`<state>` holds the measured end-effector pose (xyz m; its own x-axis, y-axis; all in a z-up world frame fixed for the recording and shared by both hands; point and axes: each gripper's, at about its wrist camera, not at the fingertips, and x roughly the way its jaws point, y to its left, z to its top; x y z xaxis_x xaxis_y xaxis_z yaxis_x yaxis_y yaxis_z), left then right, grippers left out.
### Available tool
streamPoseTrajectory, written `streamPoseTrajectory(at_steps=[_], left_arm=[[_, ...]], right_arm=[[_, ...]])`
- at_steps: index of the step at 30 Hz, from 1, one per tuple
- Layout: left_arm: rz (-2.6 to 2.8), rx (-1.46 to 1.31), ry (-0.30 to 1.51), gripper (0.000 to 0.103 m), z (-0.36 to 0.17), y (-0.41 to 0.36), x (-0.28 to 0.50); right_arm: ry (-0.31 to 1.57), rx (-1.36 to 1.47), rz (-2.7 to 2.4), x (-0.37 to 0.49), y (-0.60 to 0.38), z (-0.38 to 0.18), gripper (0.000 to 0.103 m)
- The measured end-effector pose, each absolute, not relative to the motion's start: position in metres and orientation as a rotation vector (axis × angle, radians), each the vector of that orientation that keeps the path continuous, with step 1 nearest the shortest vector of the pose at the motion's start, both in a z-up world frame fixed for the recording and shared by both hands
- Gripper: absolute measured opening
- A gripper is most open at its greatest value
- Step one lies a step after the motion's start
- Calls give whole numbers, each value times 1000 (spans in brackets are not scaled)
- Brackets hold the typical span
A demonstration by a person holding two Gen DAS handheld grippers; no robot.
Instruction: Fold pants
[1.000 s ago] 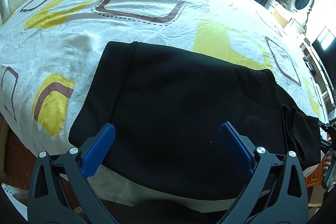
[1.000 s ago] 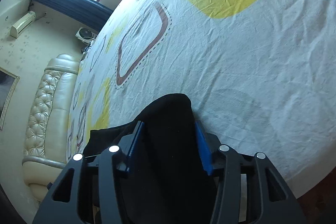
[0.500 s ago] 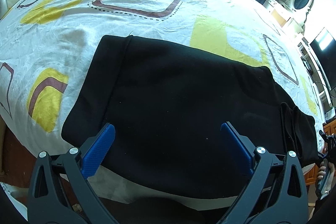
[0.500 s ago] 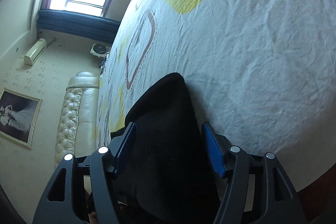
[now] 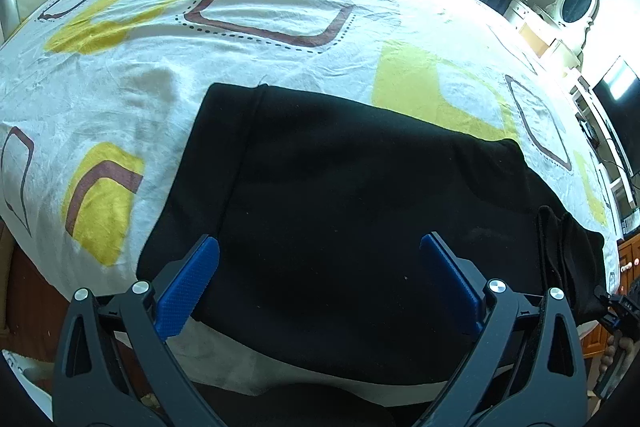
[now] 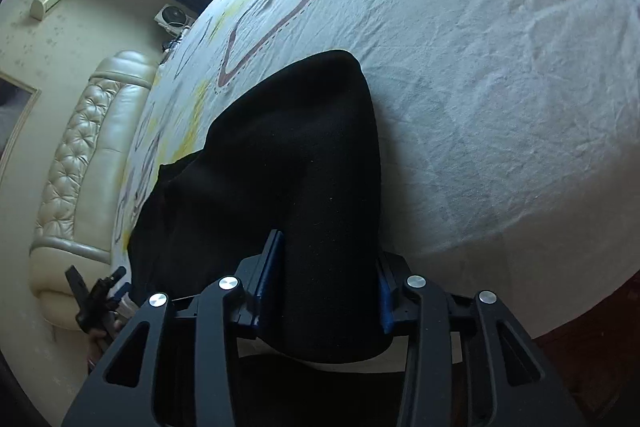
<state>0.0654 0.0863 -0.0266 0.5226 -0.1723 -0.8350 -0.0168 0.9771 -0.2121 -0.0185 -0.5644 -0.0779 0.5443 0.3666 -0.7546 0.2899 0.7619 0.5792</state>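
Plainly, the main risk sits with the right gripper [image 6: 326, 281]: its blue pads are pinched onto a thick hump of the black pants [image 5: 360, 211], and the cloth bulges past the pads on both sides. If that bunch holds several layers unevenly, one layer could slide out during a lift and the fold would land crooked. A pull toward the near edge could also drag the whole garment off the bed [image 5: 280, 23], since its near side already hangs close to that edge. The sheet is loose and wrinkled, so it might ride along with the pants.

The left gripper [image 5: 320, 255] is spread wide and holds nothing. Its two pads stand over the near part of the pants, well apart from each other; whether they touch the cloth I cannot tell. If it closes without first pressing down, it would likely catch only the top layer.

The pants lie flat across the near half of the bed, waistband end to the left, legs running right, where the end is gathered into the right gripper.
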Motion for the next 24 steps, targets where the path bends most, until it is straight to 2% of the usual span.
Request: streamPoseTrajectory(at_steps=[2,4,6,7,13,15,20,24], left_arm=[[-84,-182,996,100,-21,94,68],[-84,-180,970,100,-16,108,72],[-72,-212,959,100,-14,127,77],[-60,-229,959,100,-14,138,79],[-102,-368,1032,100,-36,182,92],[-158,-444,1041,100,-42,191,93],[-297,-633,1060,100,-58,208,98],[-417,-623,1072,100,-65,206,102]], right_arm=[[1031,676,13,-16,-559,-72,43],[1038,650,-31,-12,-556,-64,50],[1006,629,-90,-14,-557,-52,63],[974,608,-138,-18,-557,-44,64],[864,527,-154,-21,-541,-8,67],[870,516,-119,-17,-530,-7,72],[912,547,-39,-10,-501,-17,72],[935,544,2,-8,-482,-20,72]])
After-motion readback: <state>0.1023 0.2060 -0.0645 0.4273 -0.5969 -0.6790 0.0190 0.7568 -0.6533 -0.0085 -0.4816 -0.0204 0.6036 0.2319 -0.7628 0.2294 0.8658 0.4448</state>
